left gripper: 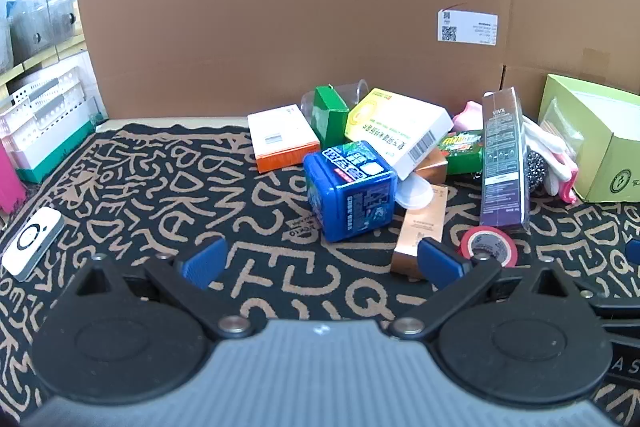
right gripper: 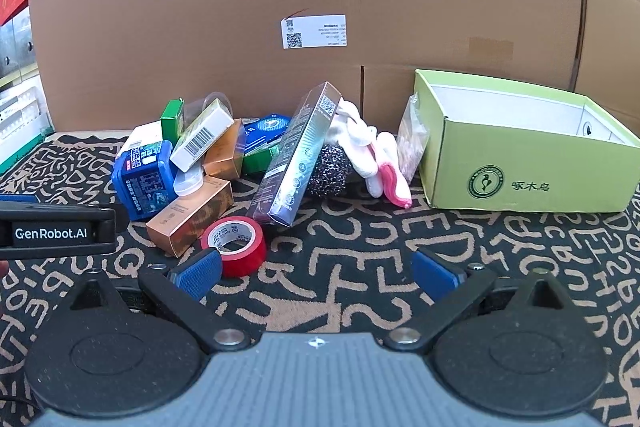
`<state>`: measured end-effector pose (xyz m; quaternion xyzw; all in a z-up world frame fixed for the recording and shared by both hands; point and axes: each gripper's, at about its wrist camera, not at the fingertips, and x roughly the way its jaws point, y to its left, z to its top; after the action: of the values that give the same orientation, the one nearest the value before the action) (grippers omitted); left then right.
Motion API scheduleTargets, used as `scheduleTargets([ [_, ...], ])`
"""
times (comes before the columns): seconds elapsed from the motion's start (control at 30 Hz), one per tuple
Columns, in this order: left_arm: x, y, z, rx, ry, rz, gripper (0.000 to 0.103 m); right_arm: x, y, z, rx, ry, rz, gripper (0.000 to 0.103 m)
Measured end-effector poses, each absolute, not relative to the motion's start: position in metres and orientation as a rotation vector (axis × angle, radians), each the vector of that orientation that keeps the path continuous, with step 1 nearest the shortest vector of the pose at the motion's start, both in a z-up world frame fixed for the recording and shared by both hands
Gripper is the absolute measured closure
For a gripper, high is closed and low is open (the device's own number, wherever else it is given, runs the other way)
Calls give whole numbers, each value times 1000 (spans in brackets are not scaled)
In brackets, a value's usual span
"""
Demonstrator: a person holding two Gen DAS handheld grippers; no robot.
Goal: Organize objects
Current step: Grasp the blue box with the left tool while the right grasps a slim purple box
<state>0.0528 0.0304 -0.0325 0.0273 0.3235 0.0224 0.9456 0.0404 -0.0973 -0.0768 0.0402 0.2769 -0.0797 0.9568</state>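
Behind the blue tub (right gripper: 142,179), clear cup (right gripper: 212,103) half hidden

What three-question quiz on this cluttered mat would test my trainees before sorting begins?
1. True or false: the green box already holds items.
2. Which lies nearest the right gripper: A red tape roll, B steel scourer, C blue tub?
3. Fill in: both the right and the left gripper are ____.

Key: 1 false, nothing shows inside; 2 A; 3 open.
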Motion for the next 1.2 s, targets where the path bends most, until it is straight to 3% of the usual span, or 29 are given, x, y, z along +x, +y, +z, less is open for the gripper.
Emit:
scheduleTargets([
  [0.47, 76, 44, -35, 38, 649, -8, 0, 63, -98, -85, 117, 571, -127, 0],
  [0.7, 123, 42, -36, -30, 675, -84, 0, 93, -87, -80, 103, 528, -69, 0],
  [0.8, 141, 44, -43, -57, 704, -91, 7, 111, -81, -79, 85, 516, -72, 0],
  [0.9, 149, 51, -53, -117, 733, -133, 13, 126, -78, -79, 68, 511, -100, 13],
  [0.97, 149, 59, -57, -178, 743, -158, 16, 132, -80, -82, 78, 525, -104, 27],
  [1.13, 152, 73, -69, -318, 775, -140, 2, 136, -89, -88, 160, 557, -104, 55],
  [1.2, 151, 73, -69, -303, 768, -153, 7, 135, -95, -88, 214, 565, -91, 57],
])
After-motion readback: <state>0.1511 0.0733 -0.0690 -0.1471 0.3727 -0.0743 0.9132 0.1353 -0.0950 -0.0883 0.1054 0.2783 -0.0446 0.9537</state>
